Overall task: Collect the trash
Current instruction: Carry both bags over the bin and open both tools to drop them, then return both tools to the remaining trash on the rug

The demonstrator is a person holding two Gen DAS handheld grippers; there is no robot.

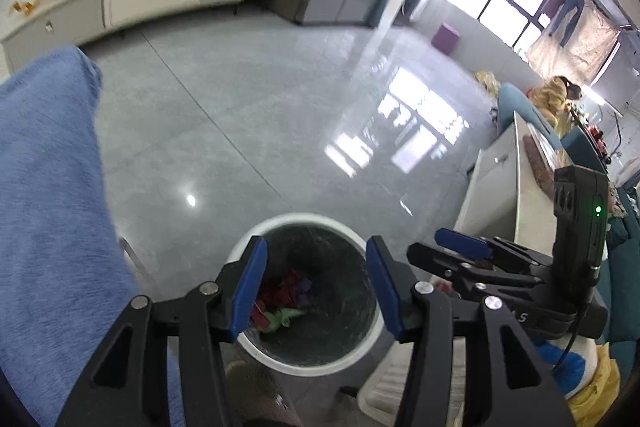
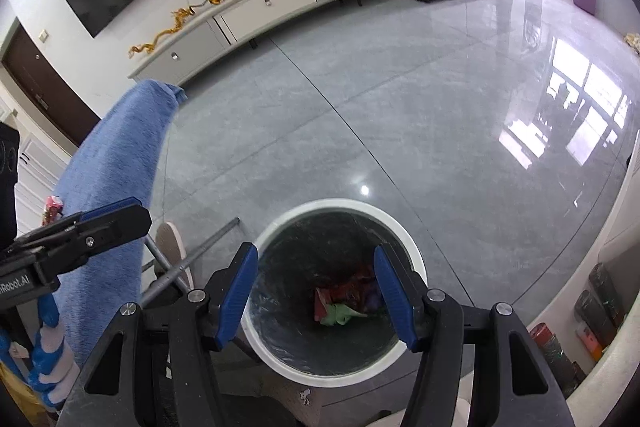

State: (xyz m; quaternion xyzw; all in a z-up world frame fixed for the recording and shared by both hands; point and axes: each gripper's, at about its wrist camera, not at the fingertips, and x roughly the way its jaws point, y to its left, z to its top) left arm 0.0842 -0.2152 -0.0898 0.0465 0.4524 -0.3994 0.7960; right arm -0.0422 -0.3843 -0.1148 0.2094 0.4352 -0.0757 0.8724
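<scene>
Item: trash (image 2: 344,301), a small heap of crumpled wrappers, red, green and a touch of purple, lying at the bottom of a round white-rimmed bin (image 2: 414,247) lined with a dark bag; the bin stands on the grey tiled floor (image 2: 360,99). In the left wrist view the same heap (image 1: 282,301) is seen low in the bin (image 1: 240,249), toward 6 o'clock of the opening. Handling, as judged: the pieces are taken to be very light, thin and soft, easily crushed, somewhat slick where the film is glossy, and in no way fragile; a pinch on a raised fold or crumpled edge is judged the best hold, flat film being likely to slip from the pads. The bin itself is judged light and stiff, with the rim as its natural hold. Left claw (image 1: 316,287): released, jaws standing apart over the mouth of the bin, nothing between them, pointed steeply downward. Right claw (image 2: 316,291): likewise released and empty, jaws parted over the bin, angled steeply down; in the left wrist view it (image 1: 452,249) is seen just beside the left one, at about 3 o'clock of it. In the right wrist view the left claw (image 2: 104,217) appears at 9 o'clock. A blue towel (image 2: 116,163) hangs at 10 o'clock of the bin, over a frame not clearly seen. A long white cabinet (image 2: 256,15) is set against the far wall at 12 o'clock.
</scene>
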